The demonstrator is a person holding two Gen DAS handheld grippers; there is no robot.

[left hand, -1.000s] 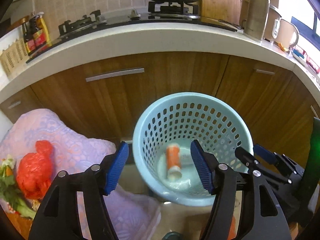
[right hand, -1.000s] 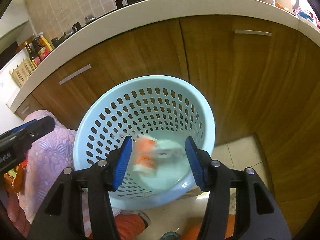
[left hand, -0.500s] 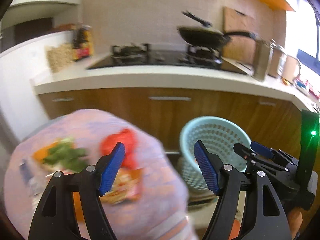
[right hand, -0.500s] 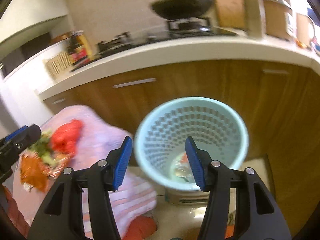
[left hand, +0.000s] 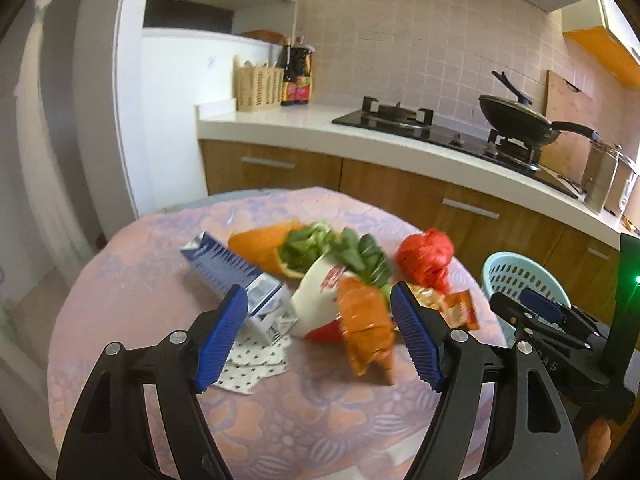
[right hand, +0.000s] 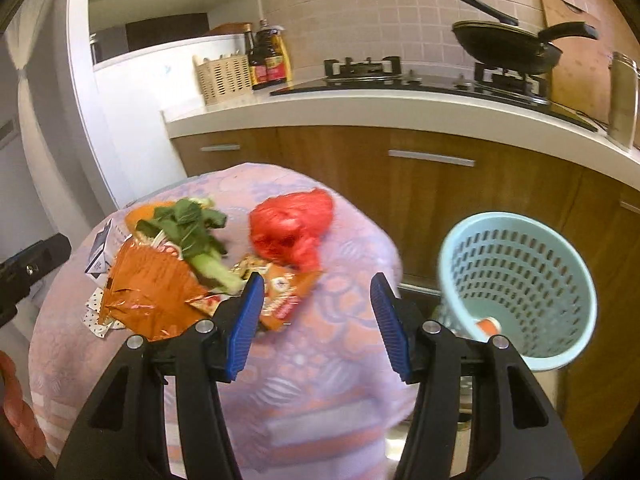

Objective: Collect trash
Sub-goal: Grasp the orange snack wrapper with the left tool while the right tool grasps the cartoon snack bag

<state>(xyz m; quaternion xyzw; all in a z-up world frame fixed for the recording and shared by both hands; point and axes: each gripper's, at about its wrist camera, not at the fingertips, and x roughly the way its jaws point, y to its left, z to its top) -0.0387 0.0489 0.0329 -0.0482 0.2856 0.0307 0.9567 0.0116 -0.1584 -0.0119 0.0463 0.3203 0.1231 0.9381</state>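
Observation:
Trash lies piled on a round table under a pink floral cloth (left hand: 304, 420). The pile holds a blue-white carton (left hand: 240, 280), leafy greens (left hand: 336, 248), a white paper cup (left hand: 316, 304), an orange snack bag (left hand: 366, 328), a red plastic bag (left hand: 426, 260), a small wrapper (right hand: 280, 296) and a dotted napkin (left hand: 256, 364). My left gripper (left hand: 316, 336) hovers open just short of the cup and snack bag. My right gripper (right hand: 316, 320) stands open over the cloth, close to the small wrapper. A light blue basket (right hand: 520, 264) on the floor to the right holds an orange bottle (right hand: 486, 326).
Brown cabinets (right hand: 432, 200) under a white counter (right hand: 400, 108) run behind the table and basket. On the counter are a stove with a black pan (right hand: 504, 46), sauce bottles (right hand: 268, 56) and a wicker basket (right hand: 224, 76). A white wall stands at the left.
Both grippers have swung left and up, from over the blue basket to the trash on the table. The left jaws stand a little wider than before.

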